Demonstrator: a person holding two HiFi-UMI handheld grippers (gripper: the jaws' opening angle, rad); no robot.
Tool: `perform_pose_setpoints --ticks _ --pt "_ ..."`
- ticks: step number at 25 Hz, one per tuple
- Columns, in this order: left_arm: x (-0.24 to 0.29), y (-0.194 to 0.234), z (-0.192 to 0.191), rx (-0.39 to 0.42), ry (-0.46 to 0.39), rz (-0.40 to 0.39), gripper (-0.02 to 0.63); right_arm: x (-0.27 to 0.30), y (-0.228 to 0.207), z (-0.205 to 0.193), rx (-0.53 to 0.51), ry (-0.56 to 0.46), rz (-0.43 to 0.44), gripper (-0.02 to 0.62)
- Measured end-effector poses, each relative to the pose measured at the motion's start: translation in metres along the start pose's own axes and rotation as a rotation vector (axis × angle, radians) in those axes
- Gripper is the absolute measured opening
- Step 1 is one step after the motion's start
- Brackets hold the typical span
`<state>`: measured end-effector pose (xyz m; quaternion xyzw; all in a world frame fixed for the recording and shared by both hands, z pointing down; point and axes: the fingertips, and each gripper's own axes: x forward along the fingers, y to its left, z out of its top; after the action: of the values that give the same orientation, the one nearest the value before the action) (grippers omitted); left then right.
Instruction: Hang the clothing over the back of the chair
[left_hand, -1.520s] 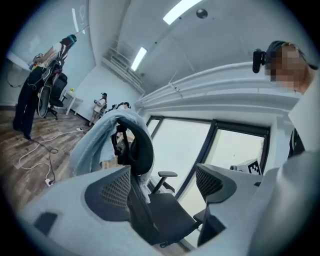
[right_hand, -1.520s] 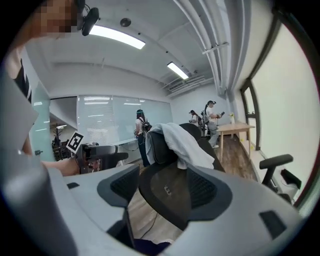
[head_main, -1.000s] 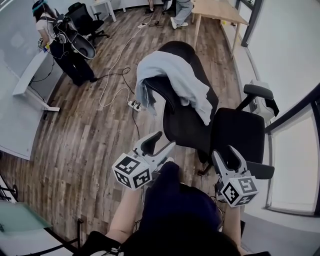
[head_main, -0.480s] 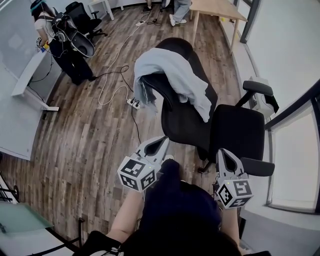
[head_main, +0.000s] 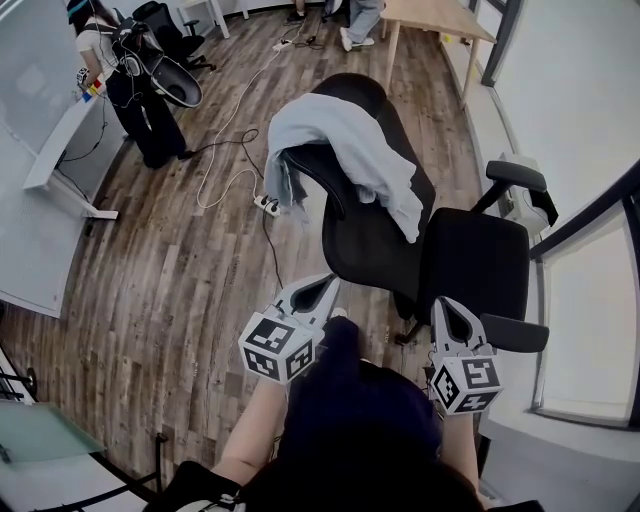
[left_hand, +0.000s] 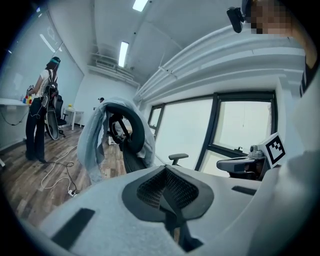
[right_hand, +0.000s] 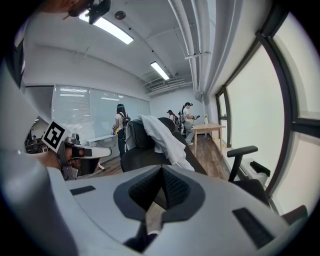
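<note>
Clothing (head_main: 350, 160), light blue, lies draped over the back of the black chair (head_main: 470, 265). Its long end trails down the seat side and a shorter bunch hangs off the back's far side. It looks hung already, so the remaining step is probably just checking that it holds. The drape sits lopsided. If fixing it, pinch the low end and pull it up across the top of the chair back to even the weight. Don't nudge the chair, as it likely swivels or rolls. Left tongs (head_main: 327, 283) and right tongs (head_main: 443, 304) hang near the chair's seat edge, both closed, empty, apart from the clothing. No brand or label is readable. The cubes show only black-white marker squares, no text.
</note>
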<state>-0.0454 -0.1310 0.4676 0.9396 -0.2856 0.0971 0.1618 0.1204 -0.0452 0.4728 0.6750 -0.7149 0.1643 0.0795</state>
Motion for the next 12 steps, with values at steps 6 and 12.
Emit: perform_pose_setpoints --ticks 6,12 --pt "-0.0034 0.0014 0.0002 0.001 0.011 0.002 0.008 0.0023 0.0049 -0.0011 0.019 0.003 0.012 0.000" --pt "-0.0039 0.0033 0.0006 0.007 0.019 0.009 0.008 0.0058 0.0072 -0.0029 0.027 0.013 0.025 0.000"
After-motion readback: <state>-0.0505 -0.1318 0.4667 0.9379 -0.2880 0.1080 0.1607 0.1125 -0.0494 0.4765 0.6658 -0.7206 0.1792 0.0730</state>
